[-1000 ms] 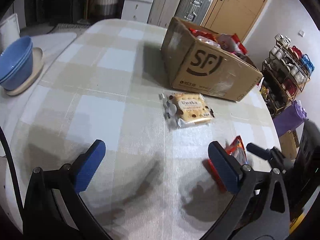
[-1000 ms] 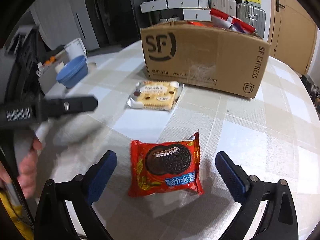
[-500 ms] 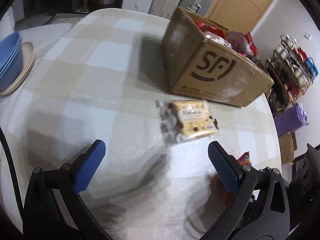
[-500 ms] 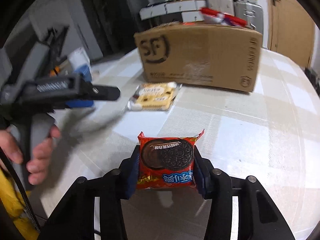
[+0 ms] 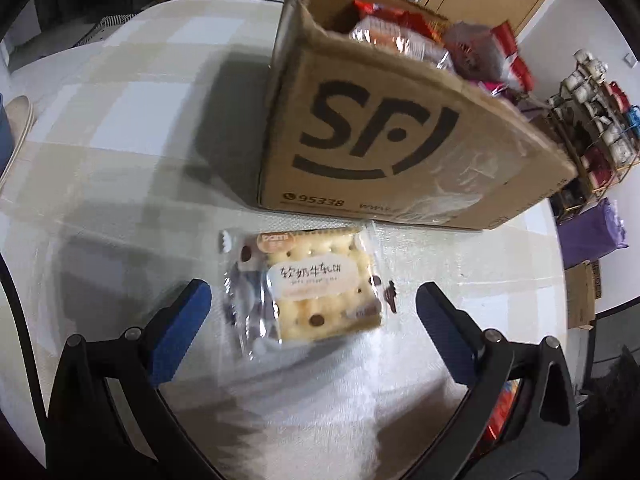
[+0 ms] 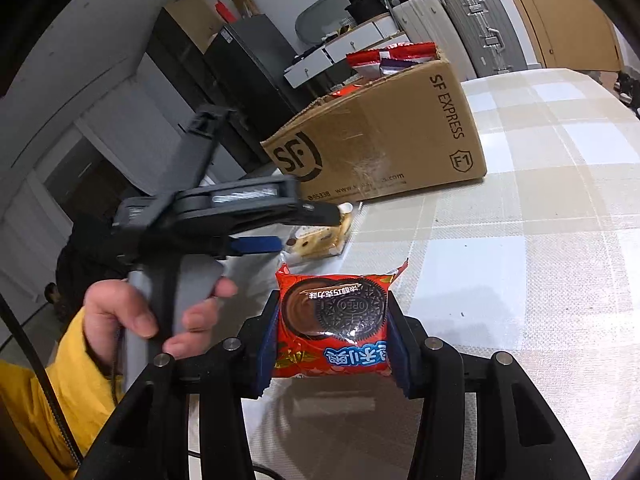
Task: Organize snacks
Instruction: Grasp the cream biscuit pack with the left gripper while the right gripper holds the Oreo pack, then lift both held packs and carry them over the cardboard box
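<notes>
My right gripper (image 6: 331,320) is shut on a red Oreo packet (image 6: 334,320), lifted clear of the checked tablecloth. A clear-wrapped cracker packet (image 5: 308,288) lies flat on the cloth just in front of the SF cardboard box (image 5: 392,148). My left gripper (image 5: 310,300) hangs over it, open, one blue pad on each side and neither touching the wrapper. In the right wrist view the left gripper (image 6: 276,226) shows from the side, held by a hand (image 6: 160,312) in a yellow sleeve, with the cracker packet (image 6: 316,240) under its tips. The box (image 6: 384,140) holds several red snack bags.
The round table (image 6: 540,220) extends to the right of the box. A rack of cups (image 5: 596,120) and a purple bag (image 5: 592,232) stand off the table's right side. Suitcases (image 6: 476,20) and drawers line the far wall. A plate's rim (image 5: 18,120) sits at the left.
The right gripper closed on the Oreo packet and raised it off the cloth while tilting. The left gripper travelled forward and down until its open pads straddle the cracker packet.
</notes>
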The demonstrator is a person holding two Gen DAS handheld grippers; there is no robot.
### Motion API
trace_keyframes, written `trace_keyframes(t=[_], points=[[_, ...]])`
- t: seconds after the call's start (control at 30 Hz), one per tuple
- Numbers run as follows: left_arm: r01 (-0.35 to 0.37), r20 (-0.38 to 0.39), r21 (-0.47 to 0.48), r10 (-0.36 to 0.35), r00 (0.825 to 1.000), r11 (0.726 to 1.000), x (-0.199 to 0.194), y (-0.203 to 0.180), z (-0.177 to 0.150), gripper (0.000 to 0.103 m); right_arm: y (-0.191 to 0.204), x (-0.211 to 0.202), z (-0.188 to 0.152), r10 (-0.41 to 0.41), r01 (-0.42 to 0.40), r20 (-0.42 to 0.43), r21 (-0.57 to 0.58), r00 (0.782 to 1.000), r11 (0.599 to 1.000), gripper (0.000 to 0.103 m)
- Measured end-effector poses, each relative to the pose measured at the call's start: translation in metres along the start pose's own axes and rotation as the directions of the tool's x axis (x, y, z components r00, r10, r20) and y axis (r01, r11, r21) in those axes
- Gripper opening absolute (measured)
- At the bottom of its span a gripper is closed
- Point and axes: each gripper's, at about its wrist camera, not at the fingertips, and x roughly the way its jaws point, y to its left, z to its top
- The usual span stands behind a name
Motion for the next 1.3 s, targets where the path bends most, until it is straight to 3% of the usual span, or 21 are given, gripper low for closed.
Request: trace_keyframes(t=[0.2, 0.3, 0.57, 0.83, 1.1, 1.3], points=[[-0.111, 0.002, 0.036, 0.111, 0.994, 0.993, 0.011, -0.016, 0.007, 0.101, -0.007, -0.011, 0.0, 0.024, -0.024, 0.012, 0.019, 1.0, 1.0, 0.047], [-0.16, 0.017, 0.07, 0.159, 0.987, 0.985, 0.013, -0.025, 0.005, 0.096, -0.007, -0.012, -0.001, 0.029, -0.029, 0.016, 0.025, 0.999, 0.999, 0.047], [-0.155, 0.055, 0.076, 0.151, 0.987, 0.985, -0.001, -0.017, 0.004, 0.059, -0.012, -0.01, 0.0, 0.037, -0.038, 0.017, 0.035, 0.999, 0.999, 0.047], [-0.134, 0.054, 0.059, 0.131, 0.99, 0.989, -0.008, -0.007, 0.004, 0.058, -0.028, -0.012, 0.001, 0.065, -0.068, 0.036, 0.102, 0.997, 0.992, 0.048], [-0.1, 0.07, 0.046, 0.096, 0.993, 0.994, -0.031, 0.014, -0.029, 0.058, -0.026, -0.012, -0.001, 0.065, -0.068, 0.04, 0.096, 0.997, 0.993, 0.048], [-0.132, 0.114, 0.059, 0.124, 0.986, 0.99, -0.059, 0.017, -0.047, 0.058, -0.036, -0.017, -0.001, 0.061, -0.071, 0.072, 0.143, 0.996, 0.987, 0.048]])
